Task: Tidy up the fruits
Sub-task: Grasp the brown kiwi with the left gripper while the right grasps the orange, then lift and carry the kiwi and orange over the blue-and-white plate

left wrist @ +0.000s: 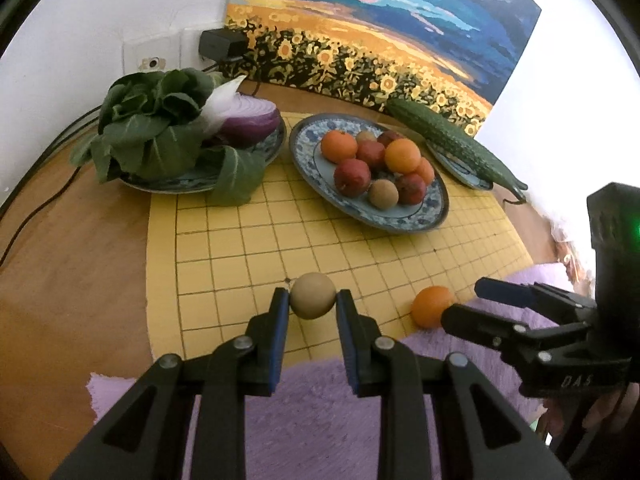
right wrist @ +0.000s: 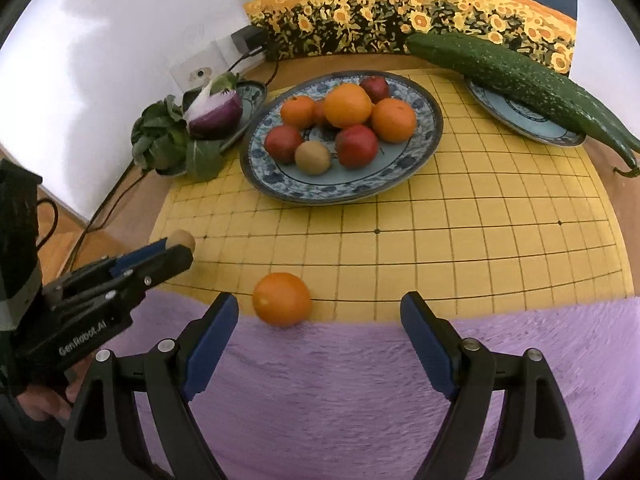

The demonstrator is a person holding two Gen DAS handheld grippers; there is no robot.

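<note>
My left gripper (left wrist: pixel 313 298) is shut on a round tan-brown fruit (left wrist: pixel 313 296) and holds it above the yellow grid mat (left wrist: pixel 240 240); the same gripper (right wrist: pixel 176 250) and fruit (right wrist: pixel 181 239) show in the right wrist view. A loose orange (right wrist: pixel 282 299) lies at the edge of the mat and the purple cloth; it also shows in the left wrist view (left wrist: pixel 431 306). My right gripper (right wrist: pixel 320 312) is open, with the orange just ahead, nearer its left finger. The blue patterned fruit plate (right wrist: pixel 428 120) holds several oranges, red fruits and a brown fruit.
A plate with leafy greens (left wrist: pixel 152 128) and a halved red onion (left wrist: pixel 250 120) stands at the back left. A cucumber (right wrist: pixel 520 80) lies across a small plate (right wrist: pixel 520 120) at the back right. Cables and a charger (left wrist: pixel 222 44) run along the wall. A sunflower painting leans behind.
</note>
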